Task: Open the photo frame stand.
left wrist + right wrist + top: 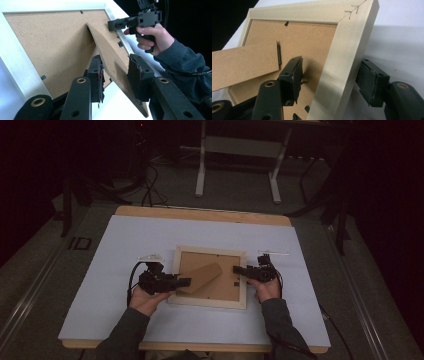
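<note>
Left gripper (115,75) half-open astride stand flap (112,60); right gripper (332,82) wide astride frame (342,62) rail, 3 o'clock, unclamped. Risk: frame slides, flap hinge tears.

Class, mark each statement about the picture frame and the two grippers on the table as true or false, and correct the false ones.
1. The picture frame lies face down, its brown backing up. True.
2. The stand flap lies flat against the backing. False: it is lifted away from it.
3. The left gripper has the stand flap between its jaws. True.
4. The right gripper straddles the frame's pale rail. True.
5. The frame rests on a bare wooden tabletop. False: it lies on a pale sheet covering the table.
</note>
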`<state>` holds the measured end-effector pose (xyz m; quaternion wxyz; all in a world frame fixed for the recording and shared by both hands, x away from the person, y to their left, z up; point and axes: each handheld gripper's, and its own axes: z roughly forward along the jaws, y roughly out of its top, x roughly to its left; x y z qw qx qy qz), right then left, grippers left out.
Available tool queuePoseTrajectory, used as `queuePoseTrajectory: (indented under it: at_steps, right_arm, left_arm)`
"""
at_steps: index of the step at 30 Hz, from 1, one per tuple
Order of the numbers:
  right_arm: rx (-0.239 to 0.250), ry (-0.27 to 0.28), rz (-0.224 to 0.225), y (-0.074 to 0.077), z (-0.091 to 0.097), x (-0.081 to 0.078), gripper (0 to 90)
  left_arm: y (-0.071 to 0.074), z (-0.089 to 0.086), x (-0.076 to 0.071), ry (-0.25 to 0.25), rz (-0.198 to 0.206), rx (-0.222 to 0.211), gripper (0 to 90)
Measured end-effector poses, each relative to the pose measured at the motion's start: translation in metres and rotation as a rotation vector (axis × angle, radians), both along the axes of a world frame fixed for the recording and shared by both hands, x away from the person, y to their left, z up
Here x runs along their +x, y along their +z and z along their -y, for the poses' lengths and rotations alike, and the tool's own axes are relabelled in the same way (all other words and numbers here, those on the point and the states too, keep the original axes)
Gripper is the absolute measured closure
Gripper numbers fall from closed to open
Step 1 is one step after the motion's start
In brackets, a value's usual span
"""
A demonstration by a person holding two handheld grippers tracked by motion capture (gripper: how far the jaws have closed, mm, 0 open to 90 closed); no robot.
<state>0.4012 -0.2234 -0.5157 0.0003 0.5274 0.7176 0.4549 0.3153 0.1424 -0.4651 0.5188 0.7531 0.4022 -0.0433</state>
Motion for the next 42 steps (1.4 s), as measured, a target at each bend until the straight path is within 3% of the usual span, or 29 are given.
queuePoseTrajectory:
  at_steps: [13, 26, 39, 42]
  right_arm:
    - [0.013, -0.049, 0.042, 0.01, 0.009, -0.003, 51.6]
    - [0.06, -0.075, 0.069, 0.022, 0.011, -0.003, 58.1]
    - [0.091, -0.086, 0.091, 0.028, 0.012, -0.002, 61.3]
    - [0.094, -0.087, 0.097, 0.029, 0.011, -0.003, 61.7]
  left_arm:
    - [0.003, 0.0, -0.002, -0.019, 0.039, 0.006, 66.6]
    - [0.008, -0.003, -0.004, -0.031, 0.095, 0.01, 66.7]
    - [0.002, -0.005, -0.005, -0.054, 0.086, -0.009, 67.7]
    - [-0.002, -0.002, -0.002, -0.058, 0.065, 0.013, 67.7]
